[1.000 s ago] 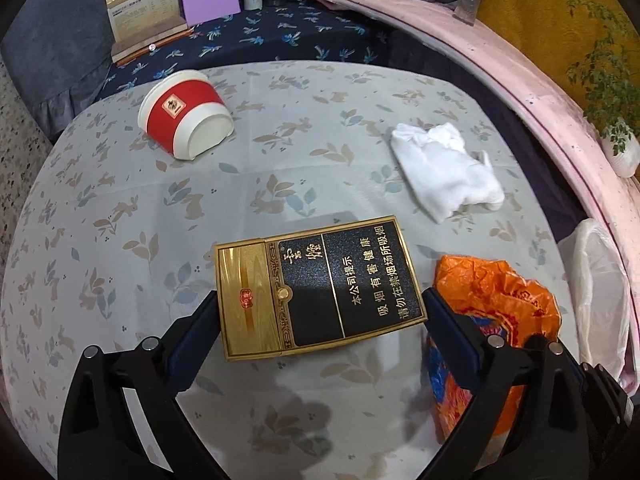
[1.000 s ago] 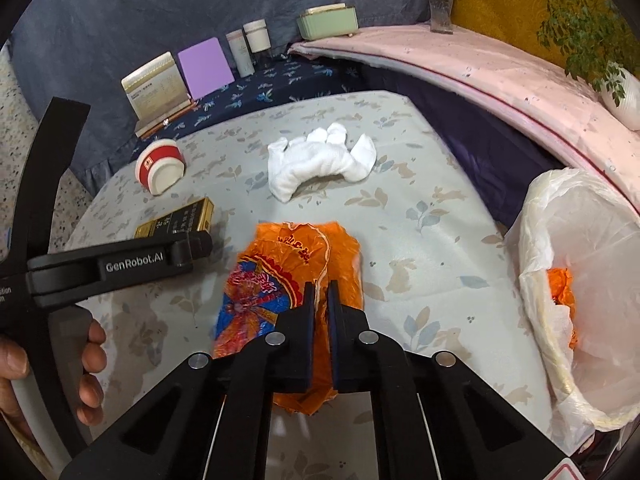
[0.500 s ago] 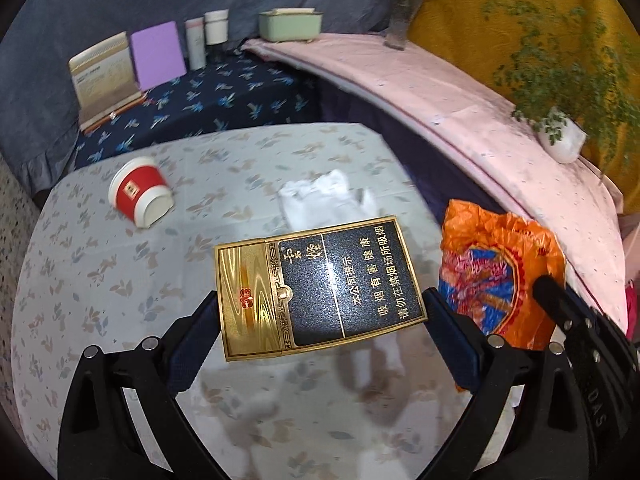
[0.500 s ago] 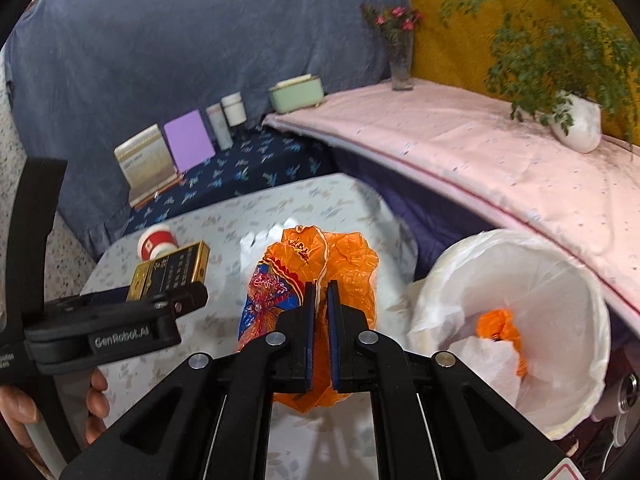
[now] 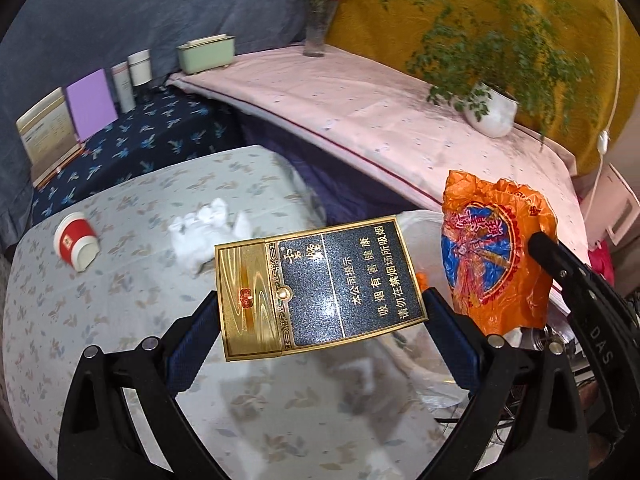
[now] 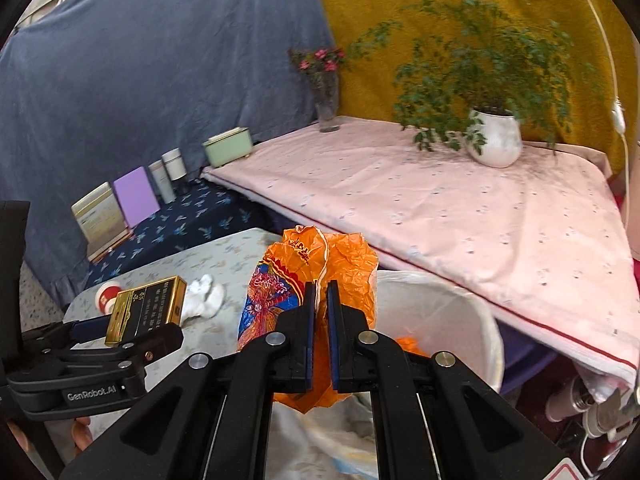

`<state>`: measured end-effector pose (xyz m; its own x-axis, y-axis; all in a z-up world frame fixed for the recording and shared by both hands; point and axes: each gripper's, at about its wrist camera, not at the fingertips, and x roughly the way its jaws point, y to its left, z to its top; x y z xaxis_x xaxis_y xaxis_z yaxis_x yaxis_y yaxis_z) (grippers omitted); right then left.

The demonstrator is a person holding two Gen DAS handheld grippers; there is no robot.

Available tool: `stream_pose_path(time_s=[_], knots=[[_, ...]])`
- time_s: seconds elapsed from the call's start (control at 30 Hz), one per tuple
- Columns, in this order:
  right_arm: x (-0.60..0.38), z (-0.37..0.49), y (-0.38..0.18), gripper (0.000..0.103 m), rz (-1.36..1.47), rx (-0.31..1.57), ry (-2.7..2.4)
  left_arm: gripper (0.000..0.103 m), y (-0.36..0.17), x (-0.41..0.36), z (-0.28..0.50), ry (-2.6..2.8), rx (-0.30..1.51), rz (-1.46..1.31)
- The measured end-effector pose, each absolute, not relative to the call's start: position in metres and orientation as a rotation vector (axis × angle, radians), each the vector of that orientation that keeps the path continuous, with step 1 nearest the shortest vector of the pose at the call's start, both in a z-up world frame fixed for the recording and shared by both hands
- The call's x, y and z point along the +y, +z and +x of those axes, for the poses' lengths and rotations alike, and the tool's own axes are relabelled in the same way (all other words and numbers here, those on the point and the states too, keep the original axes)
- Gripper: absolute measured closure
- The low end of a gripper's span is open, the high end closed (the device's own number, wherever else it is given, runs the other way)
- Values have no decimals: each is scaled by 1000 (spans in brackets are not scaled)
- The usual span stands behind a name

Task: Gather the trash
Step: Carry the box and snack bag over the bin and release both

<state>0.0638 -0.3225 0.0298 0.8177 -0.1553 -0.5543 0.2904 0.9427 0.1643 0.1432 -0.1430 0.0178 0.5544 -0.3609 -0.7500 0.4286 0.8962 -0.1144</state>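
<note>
- Above the floral-cloth table point(image 5: 132, 320), the left gripper point(image 5: 320, 320) is clamped on a gold-and-black cigarette box point(image 5: 318, 286), one blue pad at each short end, the box lifted clear of the cloth.
- At about 3 o'clock from that box in the left wrist view hangs an orange snack wrapper point(image 5: 496, 256), pinched by the right gripper point(image 6: 321, 320), whose pads are pressed nearly together on the crumpled foil.
- Left on the table at 9 to 10 o'clock of the box: a red-and-white paper cup point(image 5: 76, 242) on its side, and nearer, at 11 o'clock, a white crumpled tissue point(image 5: 204, 232). Both are well apart from the grippers.
- Below the wrapper, at 4 to 5 o'clock in the right wrist view, the white-lined trash bin point(image 6: 460, 320) stands beside the table's edge, with something orange already inside.
- Beyond the bin, from 12 to 3 o'clock, runs a pink-covered ledge point(image 6: 460, 208) bearing a white potted plant point(image 6: 494, 140), a glass flower vase point(image 6: 328, 108) and a pale green box point(image 6: 228, 146).
- At 10 o'clock, on a dark blue floral cloth point(image 5: 144, 144), lean a purple card point(image 5: 90, 104), a cream booklet point(image 5: 48, 128) and two small jars point(image 5: 134, 76).
- Only the right wrist view shows the bin's open mouth; in the left view the box and wrapper cover most of it.
- Only the right wrist view shows fingertips of the person's left hand point(image 6: 82, 436) under the left gripper's handle.
- Only the left wrist view shows the box's printed face squarely.
</note>
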Motion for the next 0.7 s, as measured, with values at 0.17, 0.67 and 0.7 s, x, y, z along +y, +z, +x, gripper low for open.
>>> stream_pose_path(time_s=[0.17, 0.67, 0.7], knots=[[-351, 53, 30, 97, 259, 566, -298, 10, 14, -177, 136, -527, 876, 119], [-387, 44, 19, 76, 325, 560, -370, 9, 13, -207, 135, -591, 877, 82], [-387, 45, 20, 75, 326, 558, -369, 9, 12, -205, 137, -585, 880, 75]])
